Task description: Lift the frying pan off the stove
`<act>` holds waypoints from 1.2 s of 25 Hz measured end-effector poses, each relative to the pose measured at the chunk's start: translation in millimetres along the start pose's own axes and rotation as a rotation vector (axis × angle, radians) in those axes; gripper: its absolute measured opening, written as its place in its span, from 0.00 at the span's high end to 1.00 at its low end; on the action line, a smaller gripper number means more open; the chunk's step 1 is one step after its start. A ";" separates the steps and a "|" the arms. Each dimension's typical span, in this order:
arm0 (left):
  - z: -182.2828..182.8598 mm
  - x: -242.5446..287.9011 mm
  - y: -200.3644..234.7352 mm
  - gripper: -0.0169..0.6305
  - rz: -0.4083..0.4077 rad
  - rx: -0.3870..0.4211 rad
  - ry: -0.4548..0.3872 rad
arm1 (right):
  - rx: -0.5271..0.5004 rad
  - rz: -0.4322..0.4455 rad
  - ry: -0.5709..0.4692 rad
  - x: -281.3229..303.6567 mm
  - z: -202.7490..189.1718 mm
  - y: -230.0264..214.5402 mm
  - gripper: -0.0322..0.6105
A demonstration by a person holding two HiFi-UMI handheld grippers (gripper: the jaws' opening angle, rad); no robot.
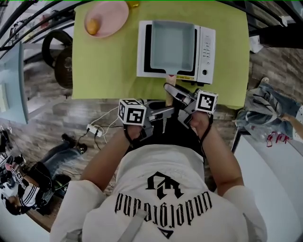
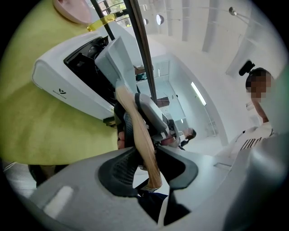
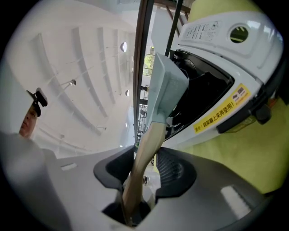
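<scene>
Near edge: left tool point(image 2: 146, 168) and right tool point(image 3: 144, 170) both part-closed, pads pressing on wooden handle point(image 2: 139, 128) of frying pan point(image 1: 171, 45). Pan sits on white stove point(image 1: 206, 52), right of worktop point(image 1: 104, 71) centre. Pink plate point(image 1: 113, 13) with fruit point(image 1: 93, 26) at far left corner, well apart.

Makeshift lab or studio: portable stove point(image 1: 206, 47) on green-clothed table point(image 1: 109, 66), power strip point(image 1: 94, 130) and cables point(image 1: 111, 120) on plank floor point(image 1: 47, 118).

The frying pan point(image 1: 171, 45) is pale blue-grey, its handle point(image 2: 137, 131) light tan wood. The stove point(image 1: 206, 47) is white with a black top. The tablecloth point(image 1: 104, 71) is lime green, the plate point(image 1: 115, 16) pink.
</scene>
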State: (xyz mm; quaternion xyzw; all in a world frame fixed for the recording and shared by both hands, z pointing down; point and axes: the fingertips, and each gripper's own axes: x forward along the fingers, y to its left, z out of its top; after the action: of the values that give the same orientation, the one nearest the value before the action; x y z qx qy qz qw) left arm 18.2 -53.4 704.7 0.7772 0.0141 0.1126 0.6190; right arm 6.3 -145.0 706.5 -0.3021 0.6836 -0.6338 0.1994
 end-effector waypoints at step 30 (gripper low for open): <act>36.6 -47.8 -144.6 0.75 -0.089 0.171 -0.078 | -0.150 0.114 -0.078 -0.1 12.3 169.2 0.71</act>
State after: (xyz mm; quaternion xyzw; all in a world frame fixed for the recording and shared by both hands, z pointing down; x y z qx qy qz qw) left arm -4.3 -62.6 550.0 0.8296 0.0341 0.0530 0.5548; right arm -12.7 -151.7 538.0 -0.3014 0.7368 -0.5562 0.2385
